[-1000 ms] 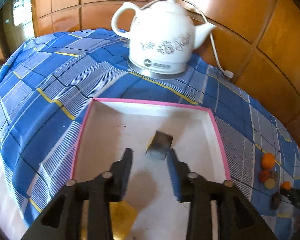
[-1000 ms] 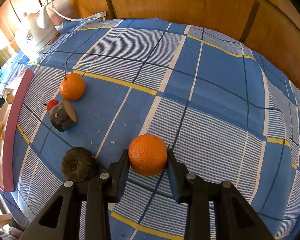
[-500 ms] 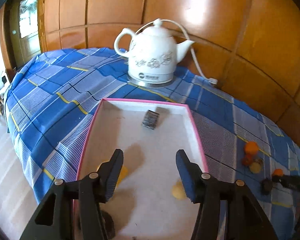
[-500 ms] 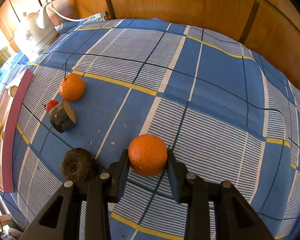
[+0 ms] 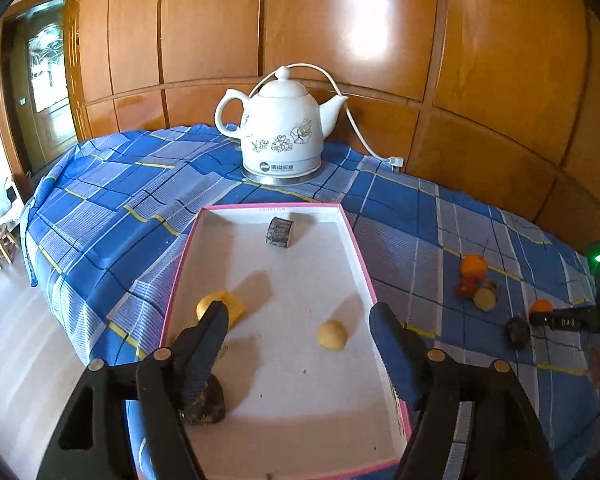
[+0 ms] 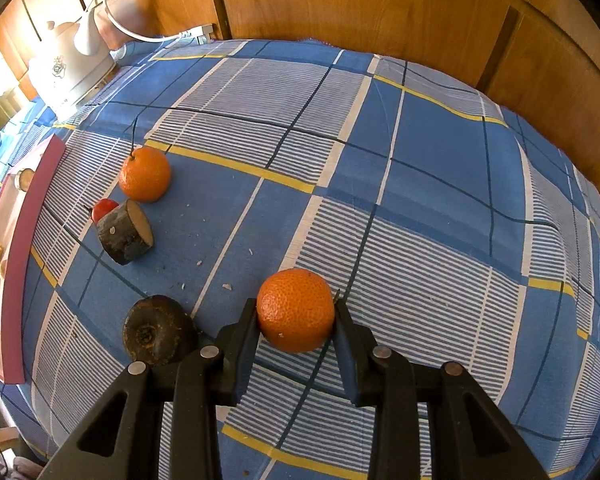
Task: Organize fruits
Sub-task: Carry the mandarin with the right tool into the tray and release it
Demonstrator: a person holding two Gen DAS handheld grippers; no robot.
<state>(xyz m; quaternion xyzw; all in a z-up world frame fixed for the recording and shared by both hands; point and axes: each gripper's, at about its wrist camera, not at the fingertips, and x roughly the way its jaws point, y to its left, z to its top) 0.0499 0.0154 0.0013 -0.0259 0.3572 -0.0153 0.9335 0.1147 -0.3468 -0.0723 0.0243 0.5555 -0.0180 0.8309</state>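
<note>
My right gripper (image 6: 296,314) is shut on an orange (image 6: 295,310) resting on the blue checked cloth. Left of it lie a dark round fruit (image 6: 156,330), a dark cut piece (image 6: 125,232), a small red fruit (image 6: 103,208) and a second orange (image 6: 145,174). My left gripper (image 5: 300,330) is open and empty above the pink-rimmed white tray (image 5: 352,240). The tray holds a dark cut piece (image 5: 279,232), a yellow piece (image 5: 220,306), a small yellow fruit (image 5: 332,335) and a dark piece (image 5: 208,400) under the left finger.
A white electric kettle (image 5: 284,128) with its cord stands behind the tray by the wood-panelled wall. The tray's pink edge (image 6: 18,248) shows at the far left of the right wrist view. The cloth drops off at the table's left edge (image 5: 40,240).
My left gripper has risen and pulled back from the tray and opened wider, leaving the dark cut piece at the tray's far end. The right gripper and its orange have not moved.
</note>
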